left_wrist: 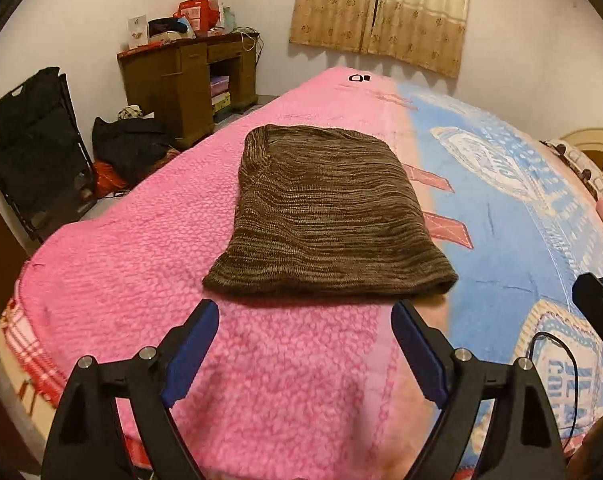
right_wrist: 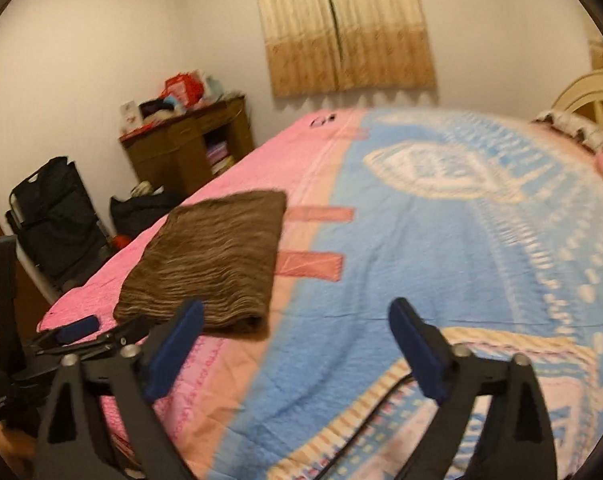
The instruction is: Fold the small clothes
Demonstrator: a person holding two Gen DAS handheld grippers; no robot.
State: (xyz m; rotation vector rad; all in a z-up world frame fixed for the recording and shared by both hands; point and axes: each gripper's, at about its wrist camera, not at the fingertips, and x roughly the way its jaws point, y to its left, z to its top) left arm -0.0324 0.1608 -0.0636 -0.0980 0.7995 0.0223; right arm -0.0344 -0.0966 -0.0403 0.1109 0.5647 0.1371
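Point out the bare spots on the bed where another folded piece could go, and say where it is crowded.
The blue blanket to the right of the folded brown sweater is bare up to the pillows. The pink blanket is bare left of the sweater, and between it and the open left claw. Crowded: the floor by the desk, with bags.

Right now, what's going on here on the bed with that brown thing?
A person is folding small clothes with a pair of tongs in each hand. The brown knitted garment lies folded into a flat rectangle on the pink and blue bedspread. Neither pair is holding it: the left tongs and the right tongs both stand open, with nothing between them, just short of the garment's near edge.
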